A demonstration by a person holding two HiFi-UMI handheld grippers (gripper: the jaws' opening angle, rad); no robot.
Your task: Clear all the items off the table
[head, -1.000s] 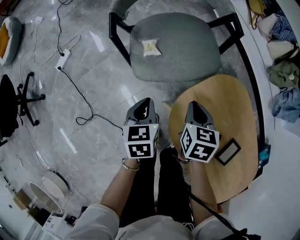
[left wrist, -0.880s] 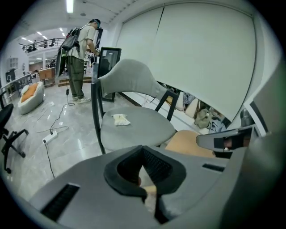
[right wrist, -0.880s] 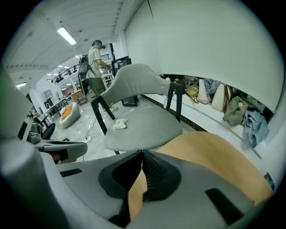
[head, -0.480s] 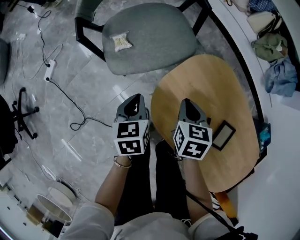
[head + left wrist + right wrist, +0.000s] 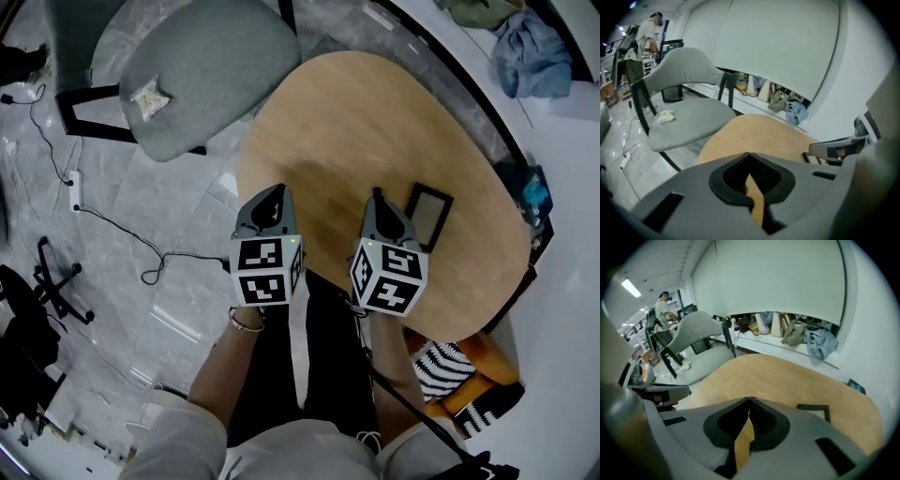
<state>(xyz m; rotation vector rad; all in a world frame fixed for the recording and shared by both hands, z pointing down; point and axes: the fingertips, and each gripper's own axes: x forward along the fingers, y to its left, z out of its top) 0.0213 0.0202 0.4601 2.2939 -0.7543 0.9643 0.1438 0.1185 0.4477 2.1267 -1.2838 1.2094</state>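
Table nearly bare, one item left to lift

Wooden table (image 5: 375, 122): broad oval top, empty except for a single thing. Grey chair (image 5: 206, 66) just beside its far-left edge. Left gripper (image 5: 275, 195) and right gripper (image 5: 380, 199) side by side above the near edge of the top, both with jaws pressed together and nothing between them. Small dark rectangular frame (image 5: 429, 215) lying flat on the wood just right of the right gripper, untouched.

Judged from that: clearing close to its end, only the frame to remove, its grasp not yet begun. Probably a job for the right gripper, with its jaws parted first.

Only in the head view: the whole plan of the top, a striped object (image 5: 441, 361) below the near-right edge, a floor cable (image 5: 122, 234). Only in the gripper views: the closed jaw lines up close, a ledge of bags and clothes (image 5: 806, 338) under a white wall, a person (image 5: 644, 33) far behind the chair. Crumpled paper (image 5: 150, 97) on the chair seat, off the table.
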